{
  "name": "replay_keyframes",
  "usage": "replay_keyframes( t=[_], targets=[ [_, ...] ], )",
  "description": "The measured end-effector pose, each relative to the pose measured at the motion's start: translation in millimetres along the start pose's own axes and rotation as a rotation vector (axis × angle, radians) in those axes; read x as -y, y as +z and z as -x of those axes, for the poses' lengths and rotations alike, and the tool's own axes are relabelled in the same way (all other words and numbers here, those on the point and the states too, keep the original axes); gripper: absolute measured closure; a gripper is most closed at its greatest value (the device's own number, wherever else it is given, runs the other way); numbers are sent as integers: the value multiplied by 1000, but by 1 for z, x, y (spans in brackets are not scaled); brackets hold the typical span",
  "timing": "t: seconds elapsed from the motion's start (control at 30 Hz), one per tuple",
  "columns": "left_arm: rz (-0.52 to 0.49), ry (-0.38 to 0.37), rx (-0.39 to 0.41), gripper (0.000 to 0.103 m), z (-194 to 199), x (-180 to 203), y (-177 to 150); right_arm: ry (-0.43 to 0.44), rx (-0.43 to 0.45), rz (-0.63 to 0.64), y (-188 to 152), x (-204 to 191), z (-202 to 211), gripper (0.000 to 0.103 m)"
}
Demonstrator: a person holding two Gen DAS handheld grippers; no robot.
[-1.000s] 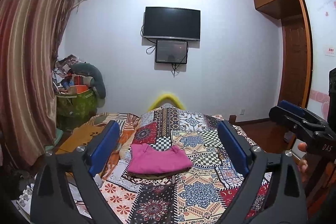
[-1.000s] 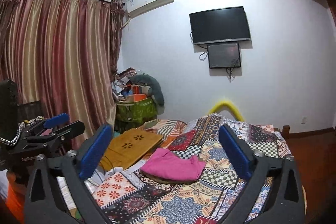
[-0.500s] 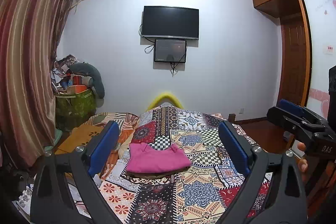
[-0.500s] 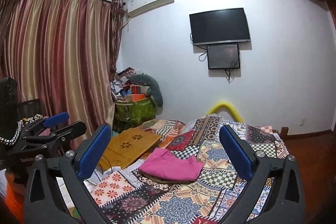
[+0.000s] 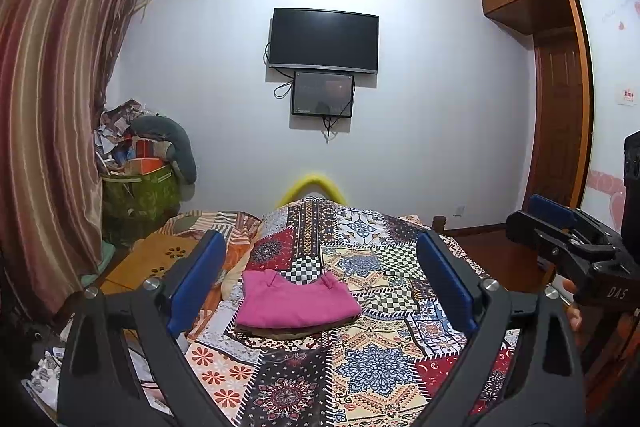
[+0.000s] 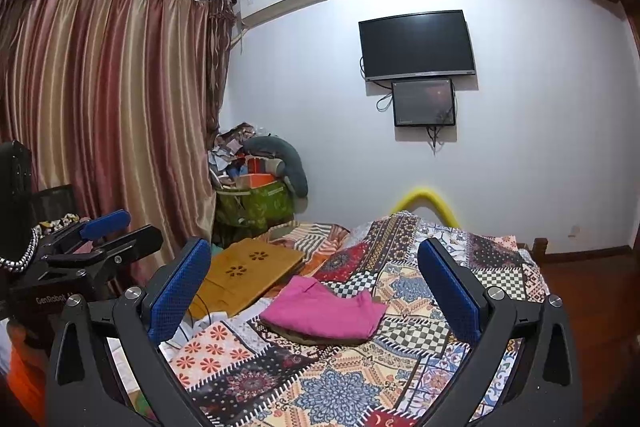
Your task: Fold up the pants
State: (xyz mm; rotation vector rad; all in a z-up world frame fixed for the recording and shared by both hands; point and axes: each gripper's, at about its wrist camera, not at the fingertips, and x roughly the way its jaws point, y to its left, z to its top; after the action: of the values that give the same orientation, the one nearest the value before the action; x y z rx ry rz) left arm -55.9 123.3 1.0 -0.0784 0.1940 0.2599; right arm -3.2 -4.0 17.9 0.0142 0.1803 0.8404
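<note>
Pink pants [image 5: 294,299] lie folded in a compact stack on the patchwork bedspread [image 5: 372,359], on top of a darker folded garment. In the right wrist view the same pink pants [image 6: 324,309] sit mid-bed. My left gripper [image 5: 318,279] is held above and short of the stack, open, nothing between its blue pads. My right gripper [image 6: 314,287] is likewise open and empty, raised well back from the pants. Each gripper appears in the other's view: the right gripper [image 5: 560,227] at the right edge, the left gripper [image 6: 116,231] at the left edge.
A wooden lap desk [image 6: 244,277] lies on the bed's left side. A green bin of clutter [image 5: 140,197] stands by the striped curtain [image 5: 52,115]. A TV [image 5: 324,41] hangs on the far wall. A wardrobe and door [image 5: 560,131] are at right.
Both grippers drifted slightly, so the scene shifted a little in each view. The pink pants stayed put on the bed, and both grippers stayed open.
</note>
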Motion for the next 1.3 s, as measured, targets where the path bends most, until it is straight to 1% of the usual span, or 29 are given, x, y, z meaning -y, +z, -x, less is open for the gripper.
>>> replay_keyframes(
  t=[0.47, 0.97, 1.1, 1.3],
  targets=[
    [9, -4, -12, 5, -6, 0, -2, -8, -4, 1, -1, 2, 0, 0],
    [-1, -14, -7, 5, -5, 6, -1, -16, 1, -2, 0, 5, 1, 0],
    [4, -18, -3, 0, -4, 7, 1, -16, 3, -4, 0, 6, 1, 0],
    [0, -25, -3, 0, -4, 8, 2, -21, 7, -10, -1, 9, 3, 0]
  ],
)
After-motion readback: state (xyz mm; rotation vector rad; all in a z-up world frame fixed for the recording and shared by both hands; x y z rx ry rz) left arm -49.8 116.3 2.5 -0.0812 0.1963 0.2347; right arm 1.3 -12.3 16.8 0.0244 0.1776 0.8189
